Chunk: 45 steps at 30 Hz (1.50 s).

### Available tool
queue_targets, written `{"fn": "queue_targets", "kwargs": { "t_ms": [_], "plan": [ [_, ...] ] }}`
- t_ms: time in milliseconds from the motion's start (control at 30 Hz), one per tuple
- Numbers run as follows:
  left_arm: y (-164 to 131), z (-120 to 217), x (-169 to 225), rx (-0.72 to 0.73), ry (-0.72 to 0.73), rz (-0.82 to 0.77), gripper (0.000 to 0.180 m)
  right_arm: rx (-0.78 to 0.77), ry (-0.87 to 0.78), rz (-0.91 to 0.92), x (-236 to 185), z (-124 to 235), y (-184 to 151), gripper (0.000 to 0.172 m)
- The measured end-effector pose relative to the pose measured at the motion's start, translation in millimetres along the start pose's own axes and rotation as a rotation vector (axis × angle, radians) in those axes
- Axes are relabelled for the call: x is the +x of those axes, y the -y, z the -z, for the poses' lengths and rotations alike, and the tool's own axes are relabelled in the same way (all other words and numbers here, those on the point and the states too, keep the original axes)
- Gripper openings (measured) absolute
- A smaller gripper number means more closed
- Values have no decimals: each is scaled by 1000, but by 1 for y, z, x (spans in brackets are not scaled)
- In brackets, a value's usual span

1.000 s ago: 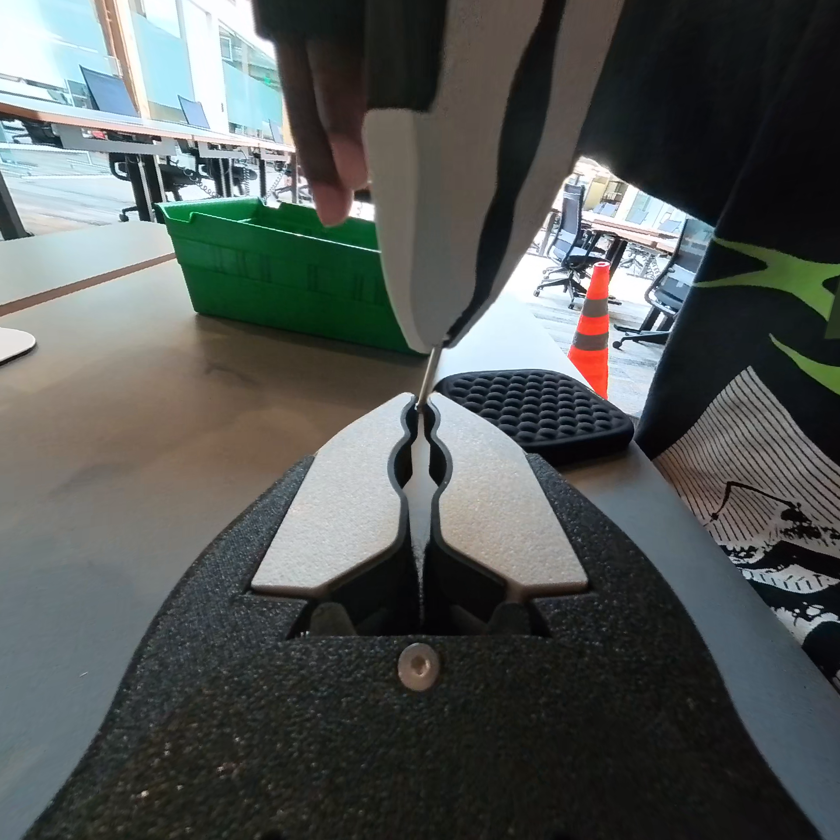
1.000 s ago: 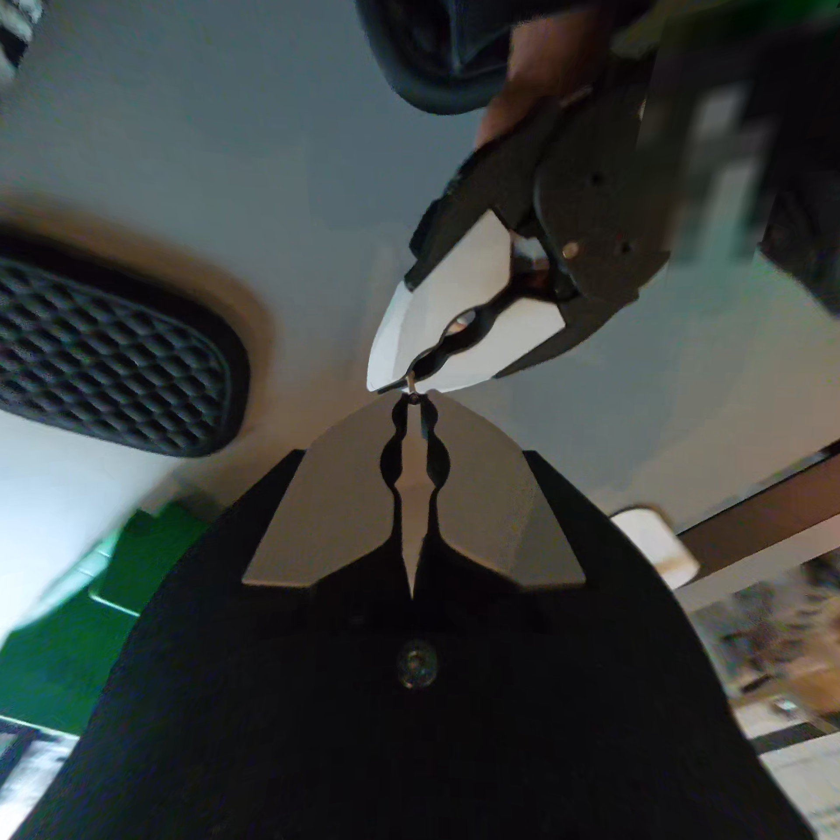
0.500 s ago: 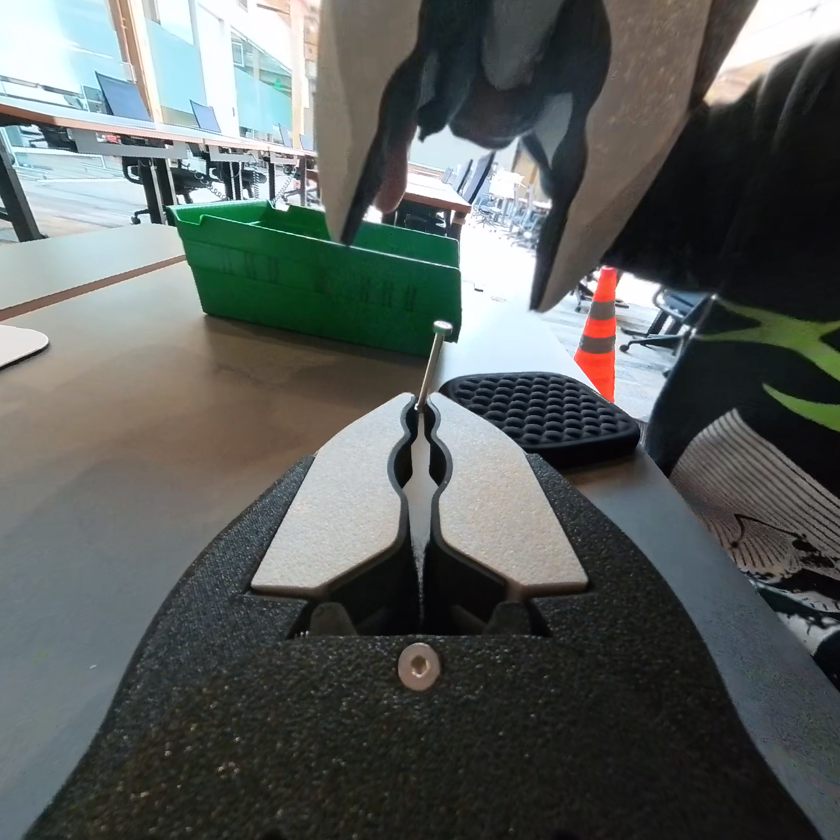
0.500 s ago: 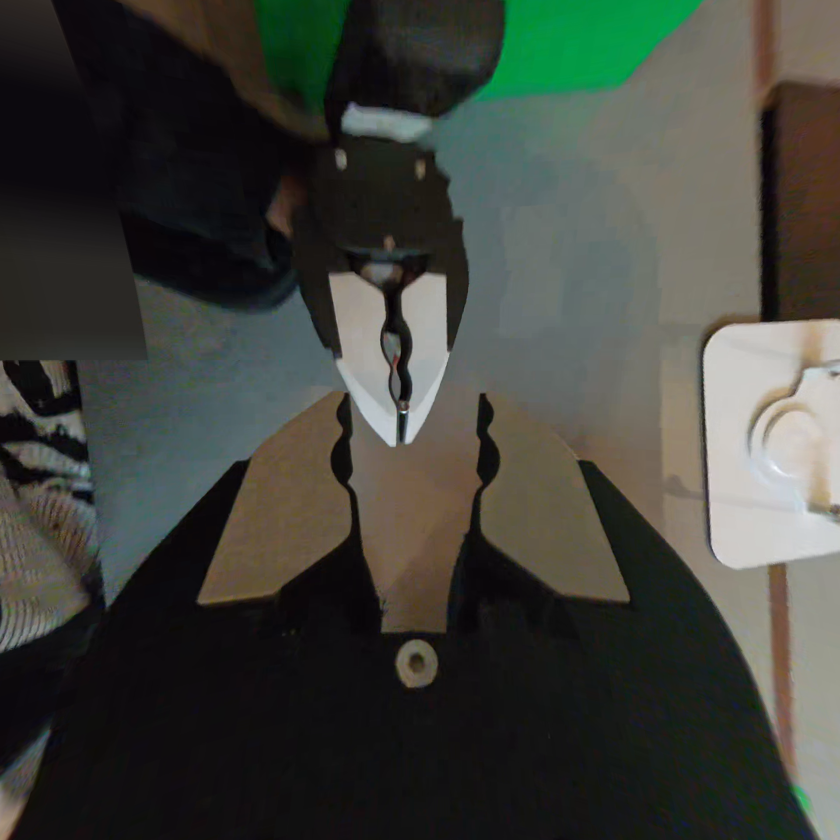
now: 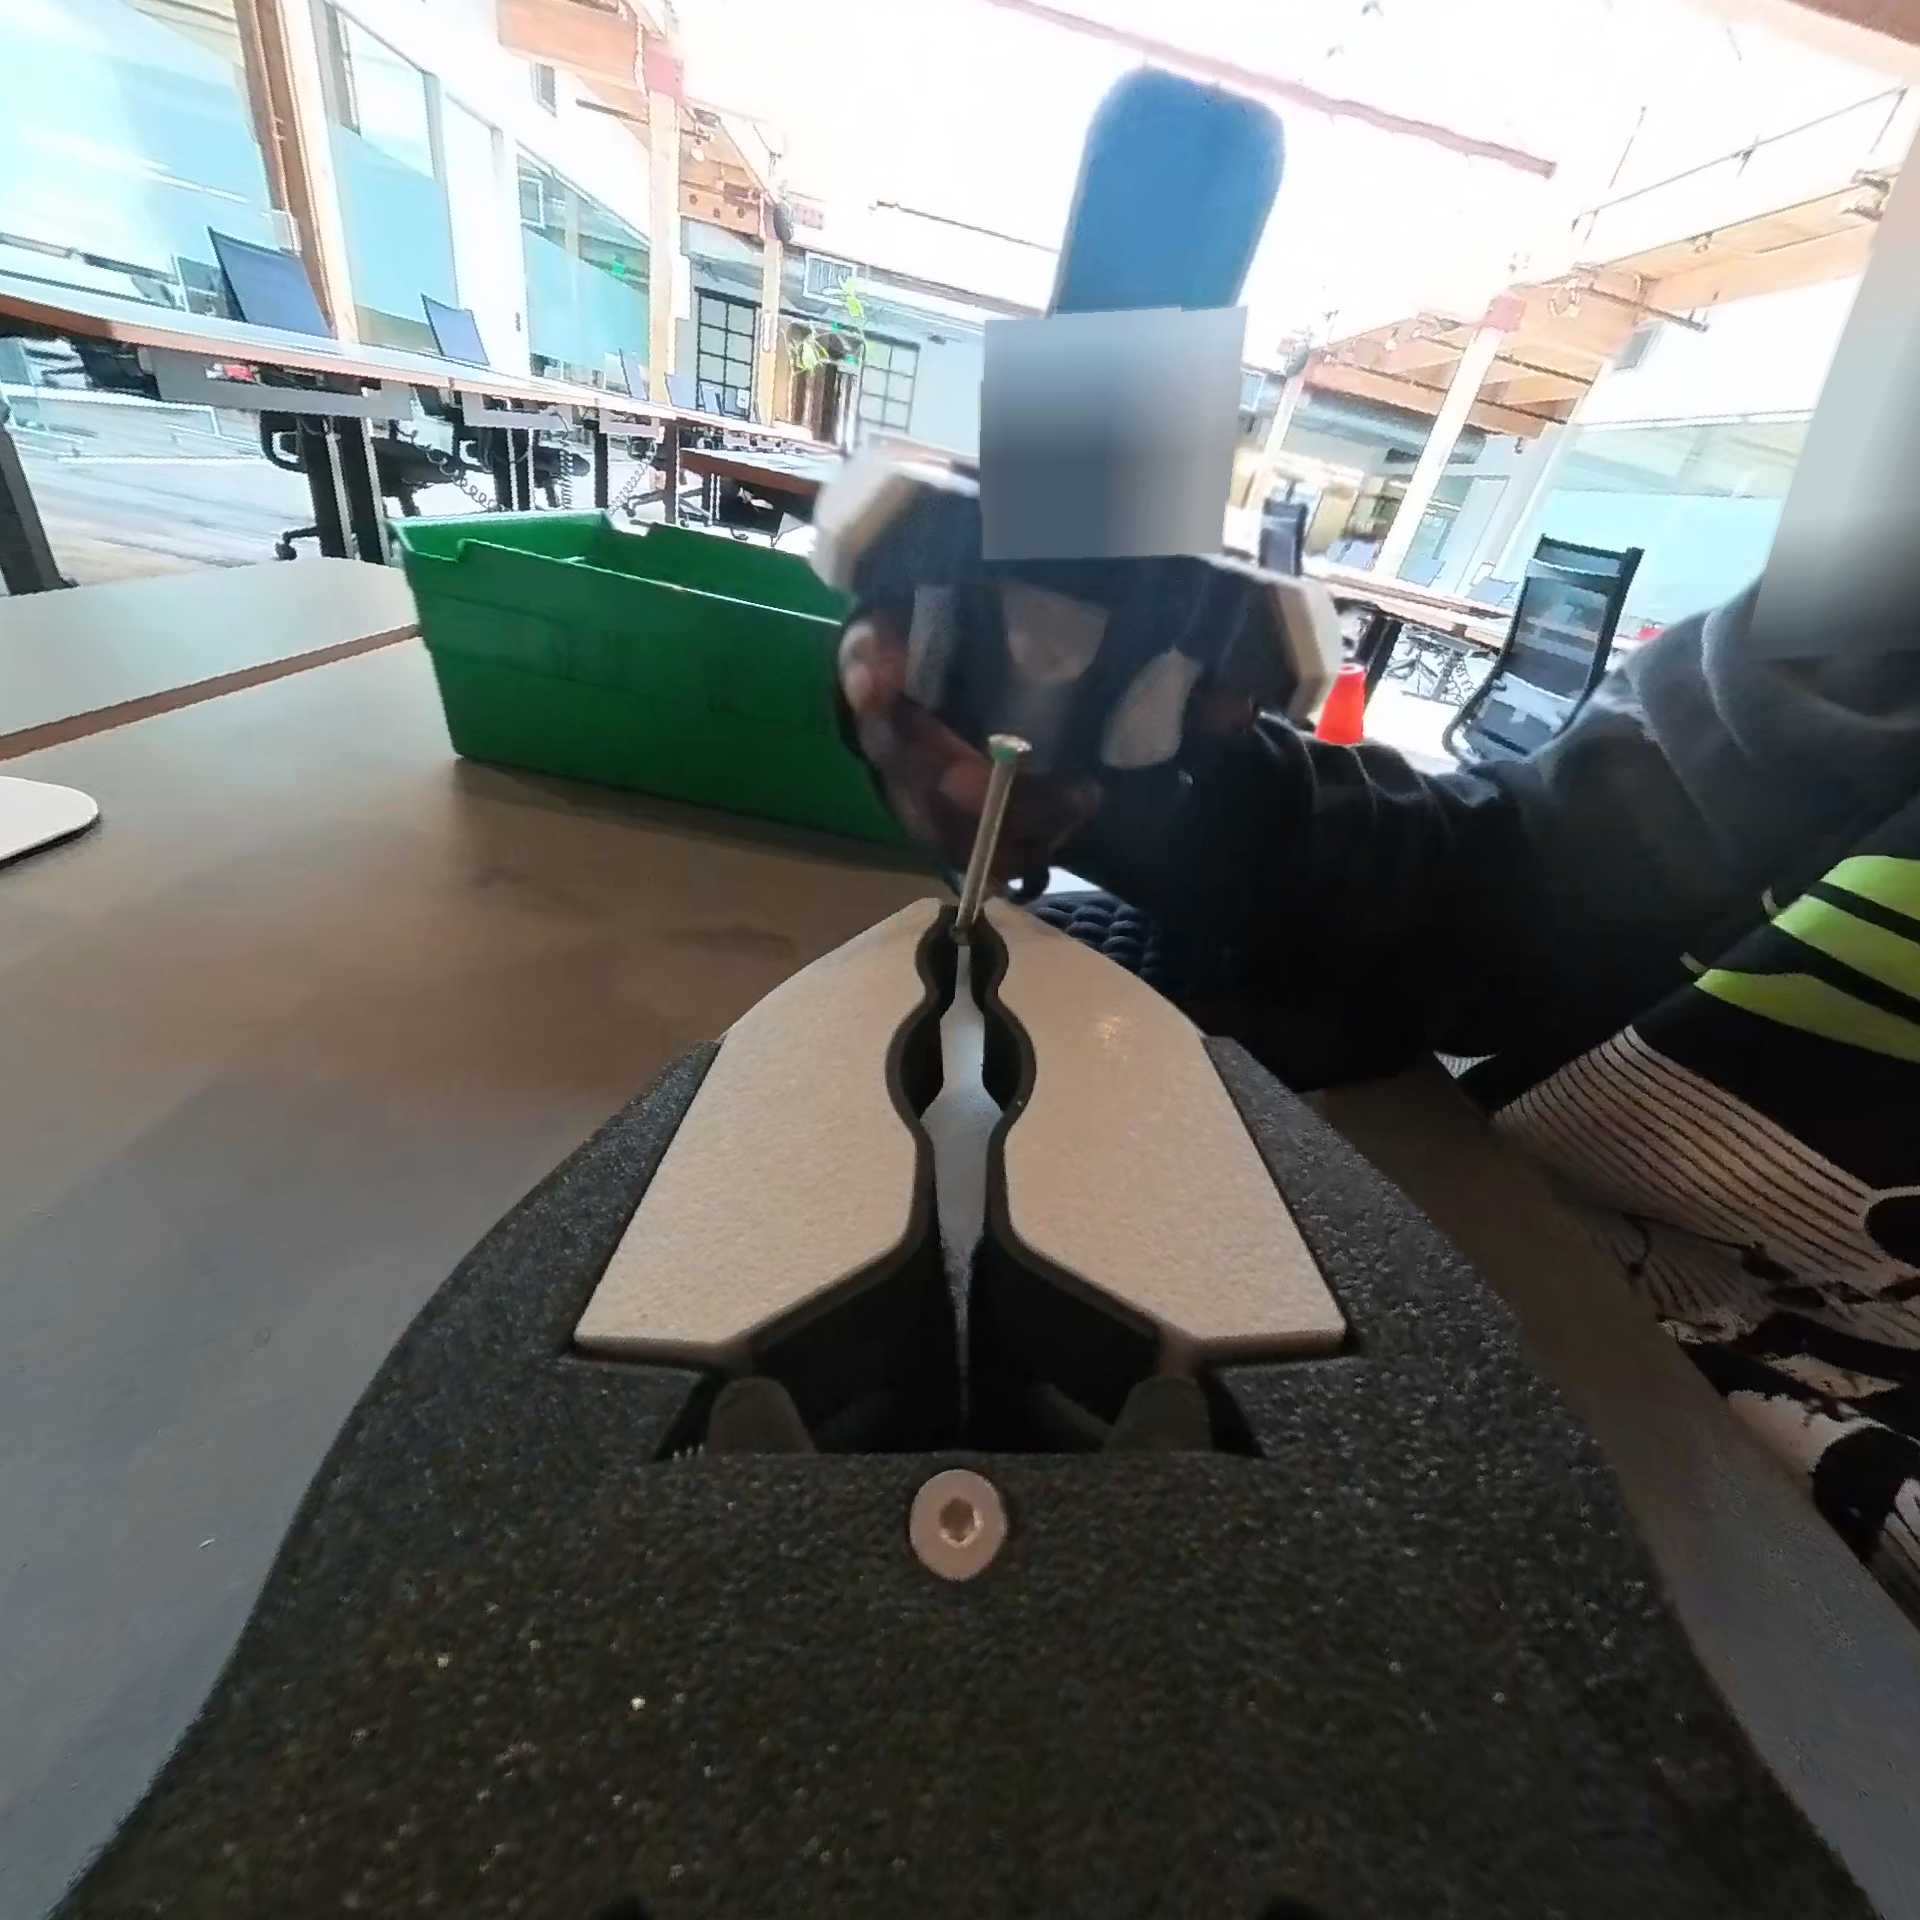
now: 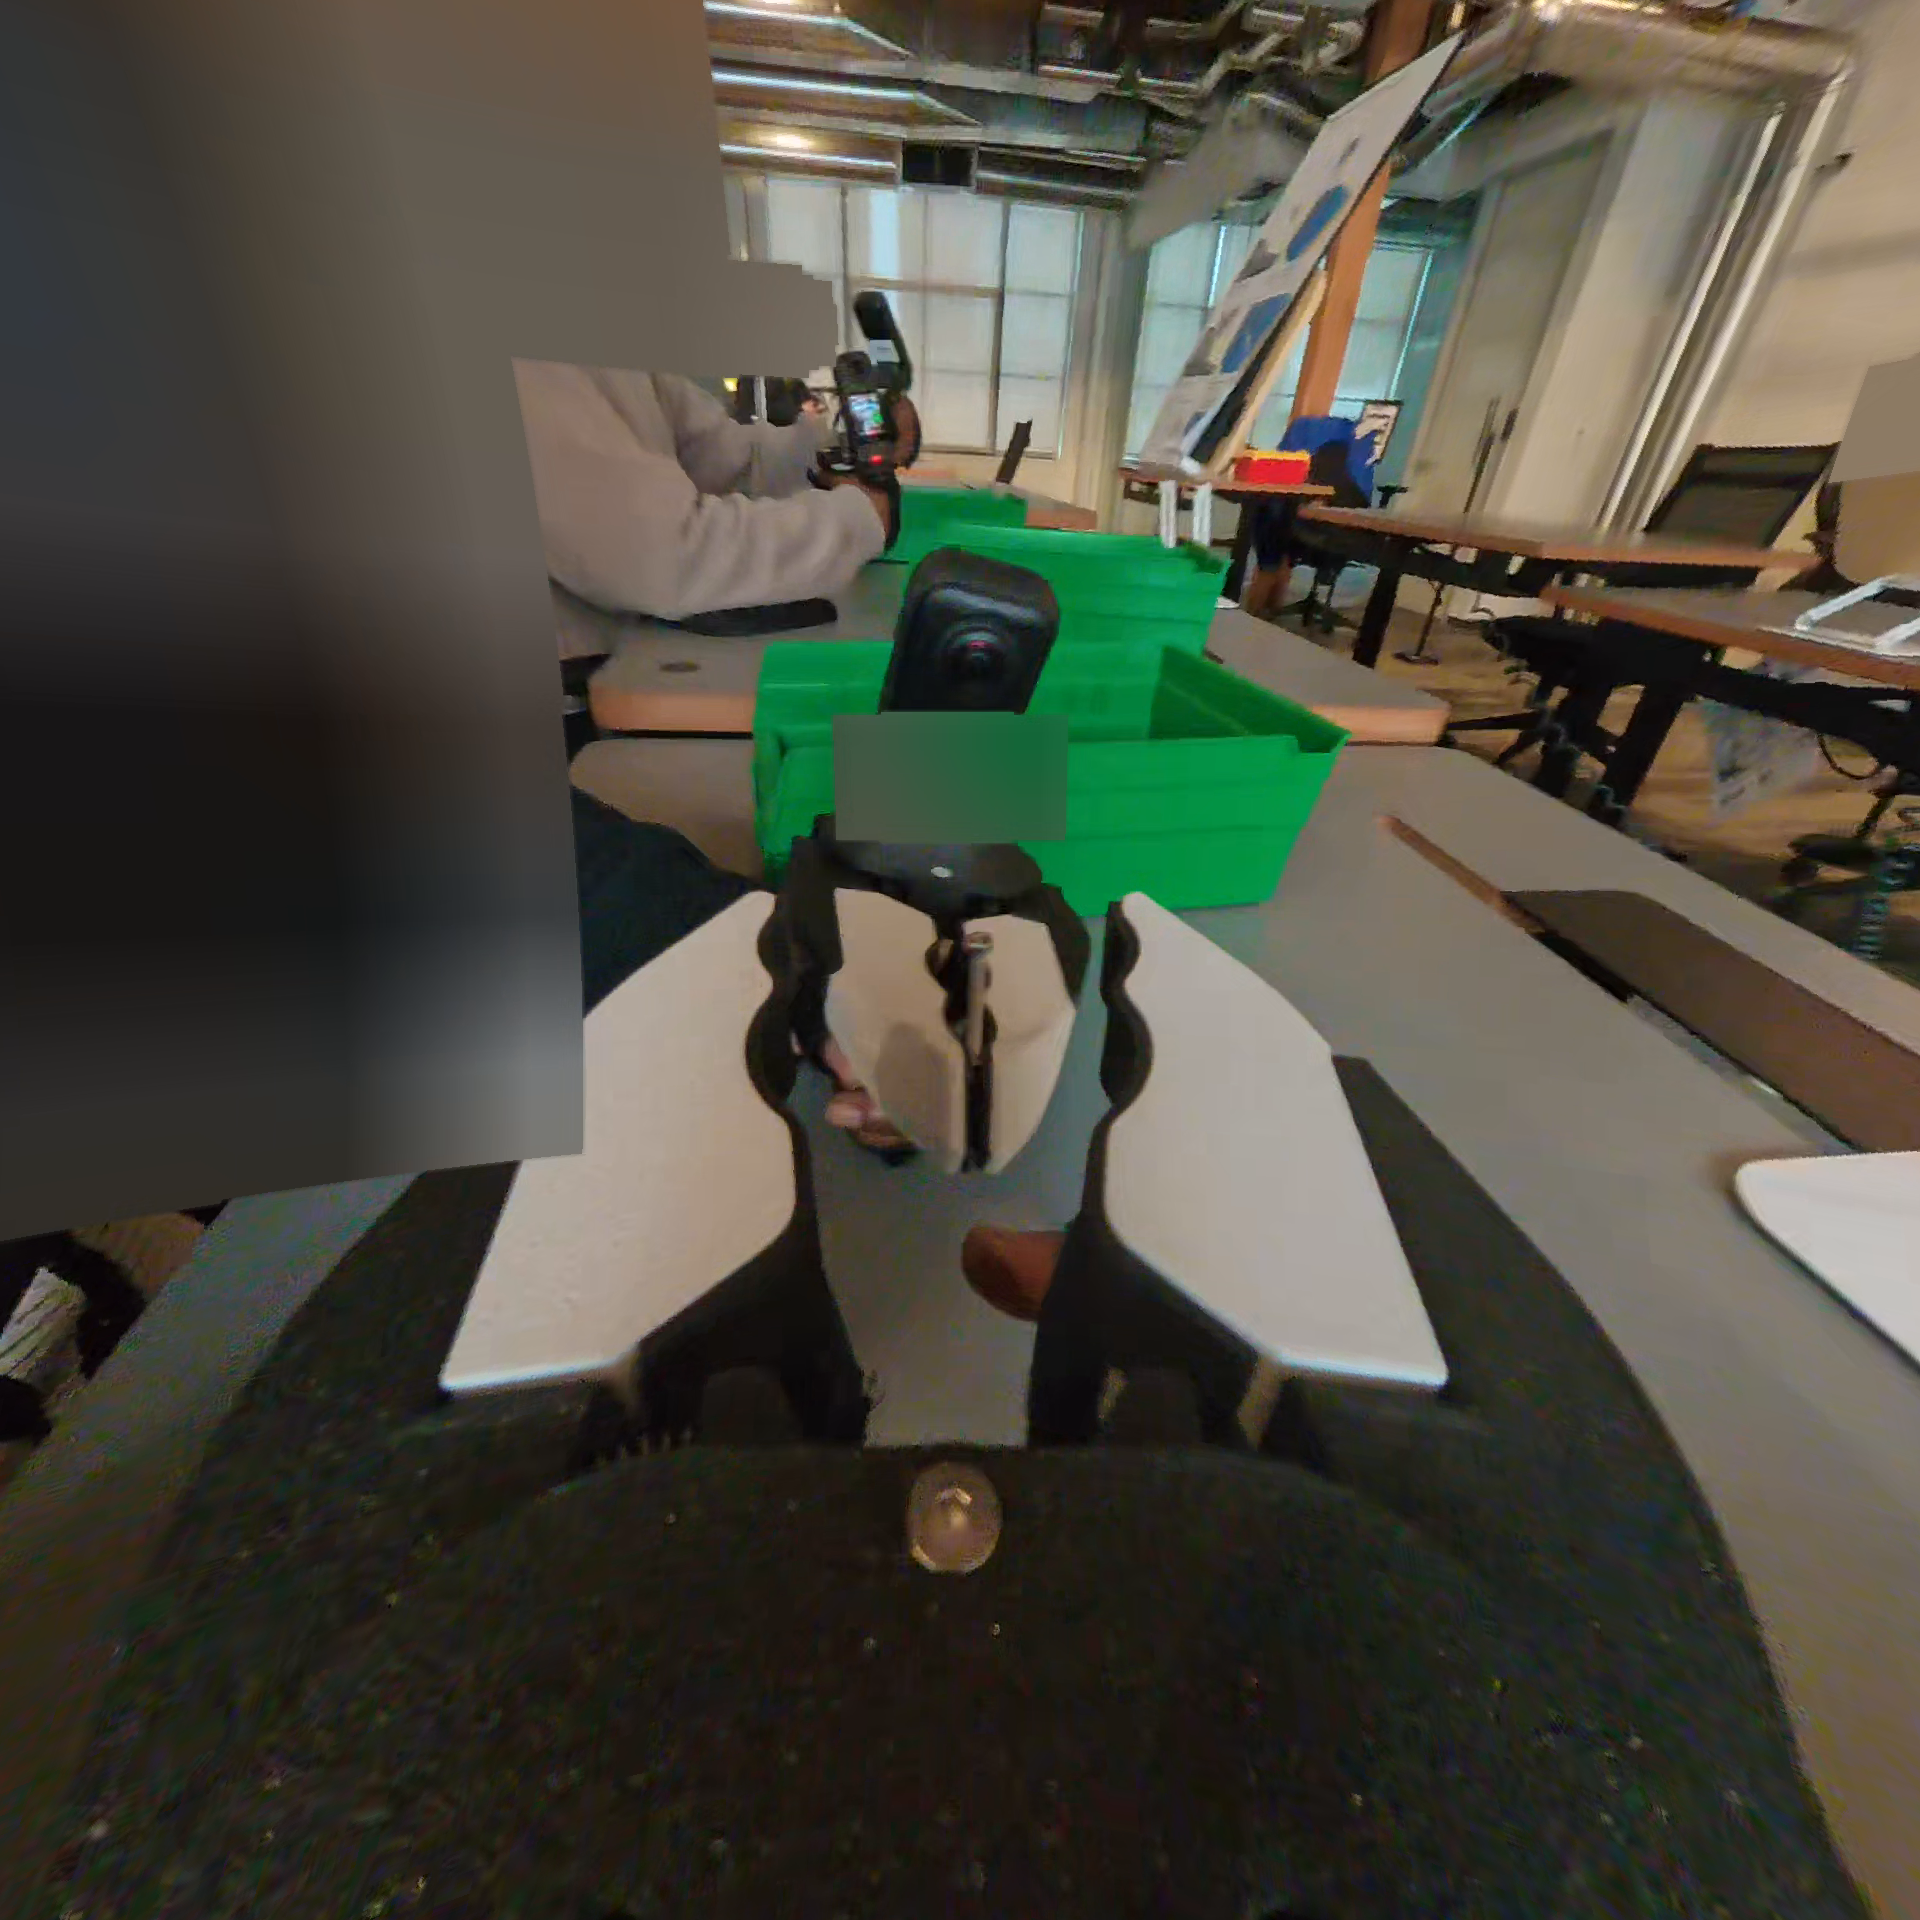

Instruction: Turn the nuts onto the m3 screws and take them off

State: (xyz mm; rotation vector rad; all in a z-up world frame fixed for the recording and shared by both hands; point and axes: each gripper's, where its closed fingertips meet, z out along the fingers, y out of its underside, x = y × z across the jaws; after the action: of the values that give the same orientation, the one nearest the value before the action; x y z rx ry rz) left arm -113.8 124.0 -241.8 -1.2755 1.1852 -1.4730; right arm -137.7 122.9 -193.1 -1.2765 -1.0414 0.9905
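Green bin (image 5: 623,665) interior hidden, left fingers (image 5: 810,1122) pinching screw (image 5: 992,831), right fingers (image 6: 665,1122) spread.

Open office: long desks (image 5: 312,358), big windows (image 6: 966,312), orange cone (image 5: 1348,704).

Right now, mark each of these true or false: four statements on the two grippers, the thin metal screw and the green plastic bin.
1. The left gripper is shut on the thin metal screw. True.
2. The right gripper is clamped on the screw. False: its jaws stand wide apart, with nothing between the fingertips.
3. The green plastic bin hangs from a gripper. False: it rests on the grey table.
4. The screw points up out of the left fingertips. True.
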Motion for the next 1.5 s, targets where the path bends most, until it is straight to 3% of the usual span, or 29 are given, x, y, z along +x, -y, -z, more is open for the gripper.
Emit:
{"fn": "queue_targets", "kwargs": {
  "t_ms": [33,367,667,867,1133,1367,1500],
  "plan": [
    [0,0,-1,2,2,3,1,1,20,-11,-4,-2,-2,51],
    [0,0,-2,-1,14,6,1,-20,6,-32,-3,-11,-12,43],
    [0,0,-5,1,21,22,1,-45,-8,-5,0,-4,-14,13],
    [-1,0,-4,-8,19,19,1,-34,-35,11,2,-8,-15,31],
    [0,1,-7,-2,31,22,1,-37,-10,-3,-1,-4,-13,15],
    [-1,0,-7,-6,31,20,1,-35,-30,25,0,-10,-15,31],
    [-1,1,-7,-4,34,23,1,-56,-25,22,-1,-7,-16,20]
  ]
}}
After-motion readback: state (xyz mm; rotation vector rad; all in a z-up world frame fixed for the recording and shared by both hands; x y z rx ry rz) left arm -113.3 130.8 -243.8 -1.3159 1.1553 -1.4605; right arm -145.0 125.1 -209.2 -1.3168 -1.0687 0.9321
